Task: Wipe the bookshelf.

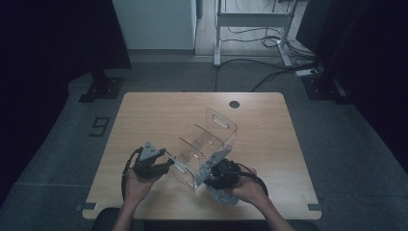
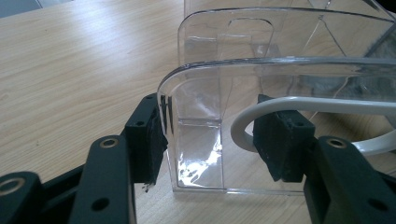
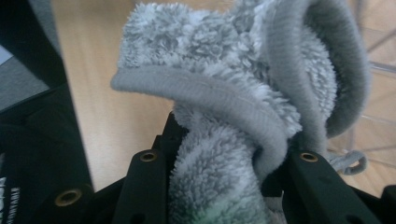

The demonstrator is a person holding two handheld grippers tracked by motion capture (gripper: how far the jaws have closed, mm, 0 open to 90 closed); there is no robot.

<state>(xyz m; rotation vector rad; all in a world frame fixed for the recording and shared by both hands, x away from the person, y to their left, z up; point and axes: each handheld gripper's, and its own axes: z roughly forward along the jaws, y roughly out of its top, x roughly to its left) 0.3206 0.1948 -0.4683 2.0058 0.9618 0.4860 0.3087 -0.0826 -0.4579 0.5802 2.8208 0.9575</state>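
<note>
High view: the left claw (image 1: 166, 164) clamps the near-left end wall of the clear acrylic organizer (image 1: 207, 144), which lies tilted on the wooden desk (image 1: 144, 115), its dividers between the two hands. A white cable (image 2: 299, 105) loops just behind that wall. The right claw (image 1: 219, 185) squeezes a fluffy grey cloth (image 3: 224, 93) against the organizer's near-right side.

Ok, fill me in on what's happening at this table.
A person is cleaning a clear acrylic organizer on the wooden table. The left gripper straddles the organizer's near end wall, one pad against its edge, steadying it. The right gripper is clamped on a bunched grey fluffy cloth, held right beside the organizer's side, apparently wiping it.
</note>
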